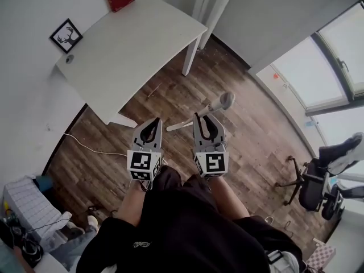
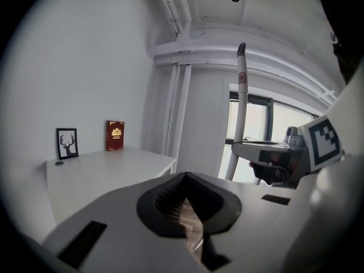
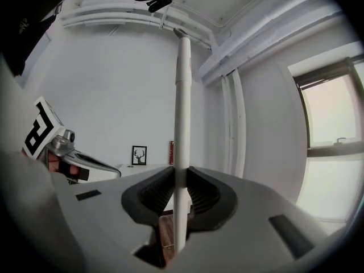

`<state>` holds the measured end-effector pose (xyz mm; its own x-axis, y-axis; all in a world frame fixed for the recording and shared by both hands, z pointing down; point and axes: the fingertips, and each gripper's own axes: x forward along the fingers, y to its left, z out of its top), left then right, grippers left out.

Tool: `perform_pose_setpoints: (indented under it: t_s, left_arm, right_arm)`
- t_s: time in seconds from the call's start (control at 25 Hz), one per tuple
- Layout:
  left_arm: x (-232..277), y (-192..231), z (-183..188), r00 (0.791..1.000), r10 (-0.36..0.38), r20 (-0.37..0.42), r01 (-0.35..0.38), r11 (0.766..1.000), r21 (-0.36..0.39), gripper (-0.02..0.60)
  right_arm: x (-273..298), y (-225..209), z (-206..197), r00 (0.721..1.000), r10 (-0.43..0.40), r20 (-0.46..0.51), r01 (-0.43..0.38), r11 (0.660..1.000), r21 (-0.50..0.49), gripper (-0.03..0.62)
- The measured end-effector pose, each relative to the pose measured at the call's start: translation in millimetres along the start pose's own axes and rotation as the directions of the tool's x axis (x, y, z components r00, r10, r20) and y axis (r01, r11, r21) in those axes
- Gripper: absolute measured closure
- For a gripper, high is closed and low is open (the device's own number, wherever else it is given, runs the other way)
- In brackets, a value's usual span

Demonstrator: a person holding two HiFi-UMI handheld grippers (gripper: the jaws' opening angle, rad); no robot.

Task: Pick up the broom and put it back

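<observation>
The broom (image 3: 182,95) stands upright between the jaws of my right gripper (image 3: 182,178), which are half closed and press its white handle from both sides. The handle runs on above and below them. My left gripper (image 2: 185,181) hangs just beside it, jaws together on nothing. Beyond both sets of jaws is a white table (image 2: 102,175), with a red book (image 2: 115,135) and a framed deer picture (image 2: 67,143) at its far edge.

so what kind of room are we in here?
Probably a small home office or study: a white rectangular desk against the wall, a black swivel office chair near the large window, and dark wood-plank flooring.
</observation>
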<state>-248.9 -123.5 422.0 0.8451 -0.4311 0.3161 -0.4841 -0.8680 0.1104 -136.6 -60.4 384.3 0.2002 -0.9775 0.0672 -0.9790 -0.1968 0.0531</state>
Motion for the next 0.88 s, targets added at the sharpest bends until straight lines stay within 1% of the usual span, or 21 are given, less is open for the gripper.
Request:
perform_pose_setpoints:
  t_s: [0.08,0.24,0.36,0.52,0.64,0.76,0.88]
  left_arm:
    - [7,-1,6,1.000,-0.030,0.007,0.030,1.000,0.003,0.581]
    - [27,-6,7,0.998,-0.060,0.001,0.060,0.998,-0.029,0.581]
    - [49,-16,15,0.997,-0.082,0.000,0.082,0.997,-0.011,0.581]
    - [86,-27,30,0.995,-0.097,0.011,0.097,0.995,0.017,0.581]
    - [119,-36,40,0.994,-0.108,0.002,0.107,0.993,0.043,0.581]
    - [159,-56,54,0.990,-0.139,-0.011,0.139,0.989,0.058,0.581]
    - [204,-86,65,0.984,-0.176,-0.017,0.176,0.982,0.060,0.581]
  right_arm:
    - [9,-6,10,1.000,-0.024,0.018,0.024,1.000,-0.008,0.510]
    - [21,-21,20,0.999,-0.045,0.022,0.045,0.999,-0.016,0.510]
    - [31,-39,25,0.998,-0.044,0.034,0.045,0.999,-0.022,0.510]
    - [45,-75,29,0.997,-0.059,0.057,0.060,0.998,-0.014,0.510]
    - [52,-107,19,0.995,-0.093,0.042,0.092,0.996,0.021,0.510]
    - [56,-139,10,0.993,-0.117,0.009,0.117,0.992,0.039,0.510]
    - [58,-172,11,0.993,-0.122,0.012,0.121,0.991,0.057,0.510]
